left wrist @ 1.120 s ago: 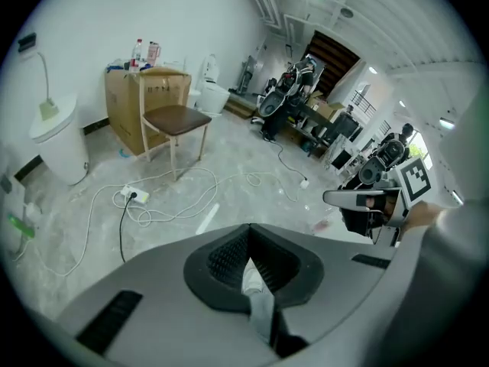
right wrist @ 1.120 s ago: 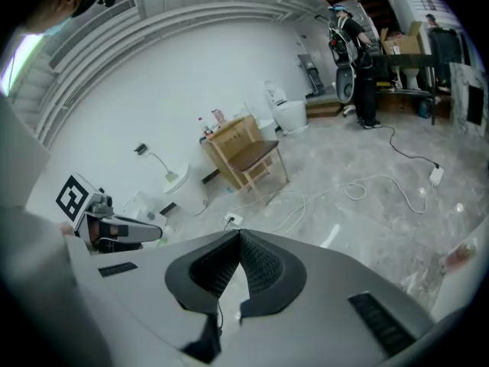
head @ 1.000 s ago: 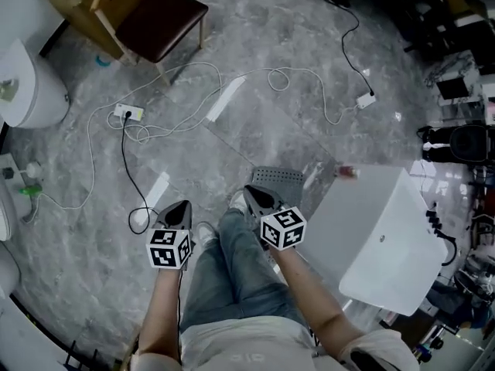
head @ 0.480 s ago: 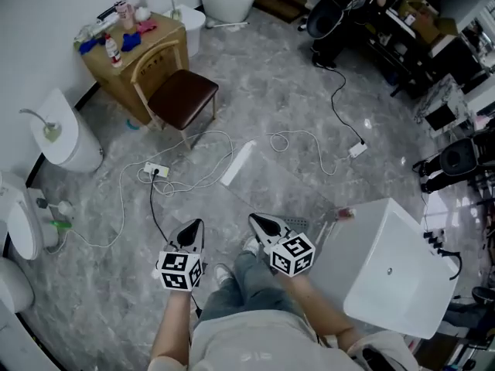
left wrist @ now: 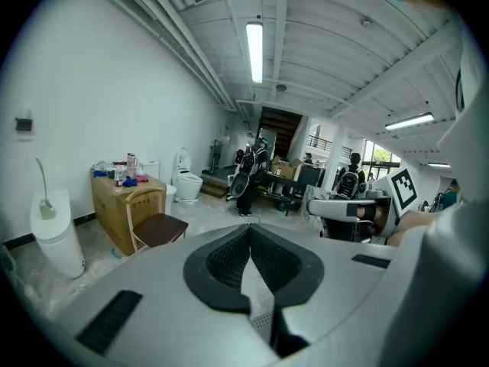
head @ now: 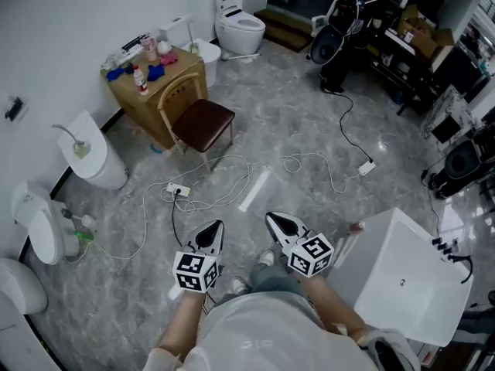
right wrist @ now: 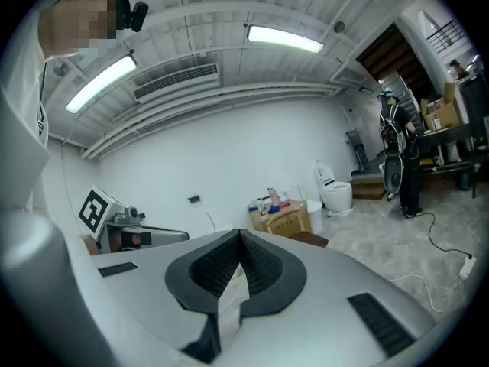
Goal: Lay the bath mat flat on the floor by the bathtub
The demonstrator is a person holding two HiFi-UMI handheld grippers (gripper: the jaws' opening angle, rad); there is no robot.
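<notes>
Left gripper (head: 214, 227) and right gripper (head: 272, 218) clenched shut, empty, by the tub (head: 387, 284).
We see their ribbed black pads (left wrist: 229, 262) pressed together on nothing. Beyond the fingers, the mat (head: 309, 199) is hard to make out: seemingly a faint clear sheet flat on the marbled floor (head: 309, 122), just left of the white rectangular tub. Farther left lie cables (head: 232, 184) and a wooden chair (head: 203, 122).

The bath mat (head: 303, 198) is a clear, faintly visible sheet lying flat on the grey floor (head: 271, 122). One edge sits just beside the white bathtub (head: 402, 284)
</notes>
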